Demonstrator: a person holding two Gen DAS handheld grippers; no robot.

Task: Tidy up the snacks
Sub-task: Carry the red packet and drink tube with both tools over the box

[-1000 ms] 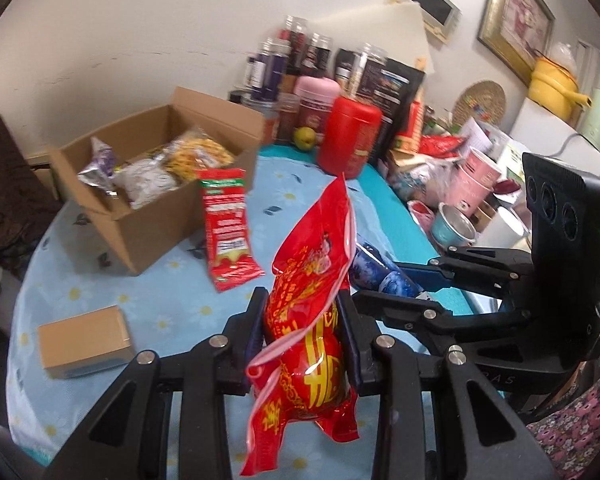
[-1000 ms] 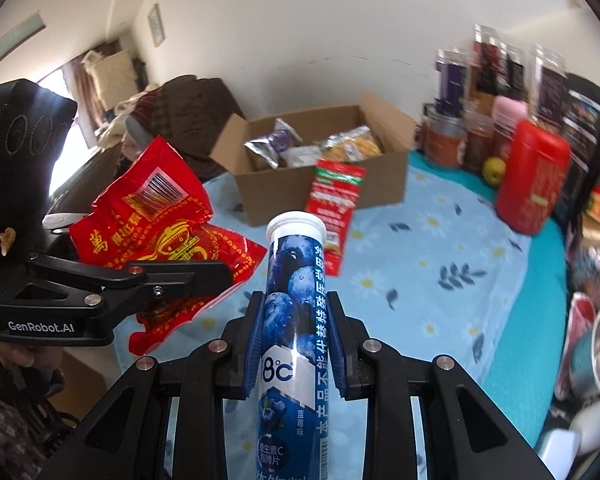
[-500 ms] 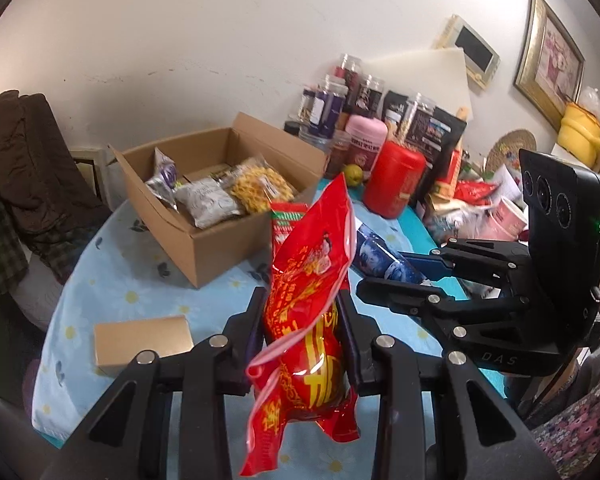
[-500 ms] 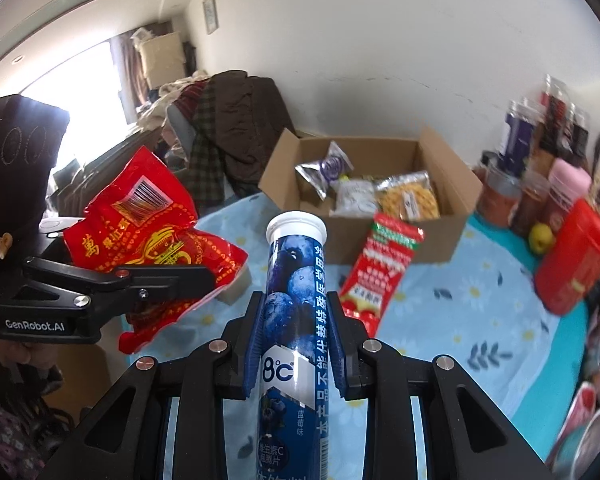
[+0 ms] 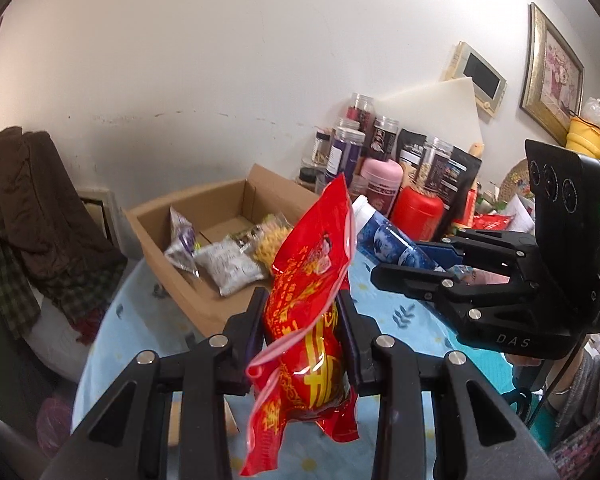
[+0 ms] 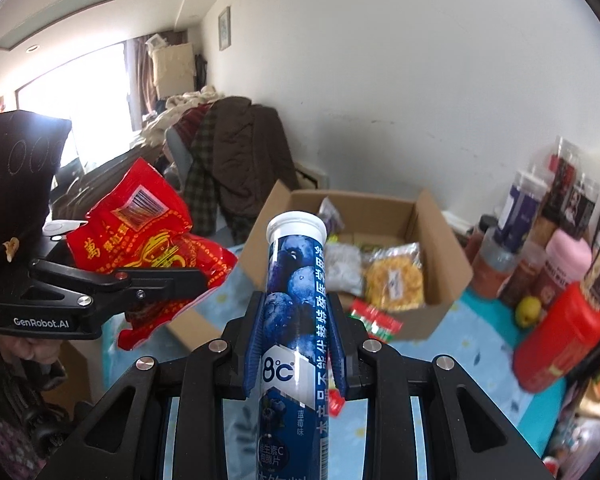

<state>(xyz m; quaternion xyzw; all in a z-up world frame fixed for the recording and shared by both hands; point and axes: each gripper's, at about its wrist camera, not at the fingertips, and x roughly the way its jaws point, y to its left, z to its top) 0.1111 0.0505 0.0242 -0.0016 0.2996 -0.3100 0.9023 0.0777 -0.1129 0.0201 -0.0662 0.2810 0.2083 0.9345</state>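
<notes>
My left gripper is shut on a red snack bag with gold print, held upright in the air in front of the open cardboard box. My right gripper is shut on a tall blue blueberry tablet tube with a white cap, also held above the table. In the left wrist view the right gripper sits to the right with the tube pointing toward the box. In the right wrist view the left gripper and its red bag are at the left. The box holds several snack packets.
A red-and-green snack packet lies against the box front. Jars, a pink bottle, a red canister and dark bags crowd the far right of the blue flowered tablecloth. Dark coats hang over a chair at the left. A small cardboard box lies near the table edge.
Both grippers have risen and swung left with their loads; the box has shifted toward the centre and right of the views and looks closer. Grips are unchanged.
</notes>
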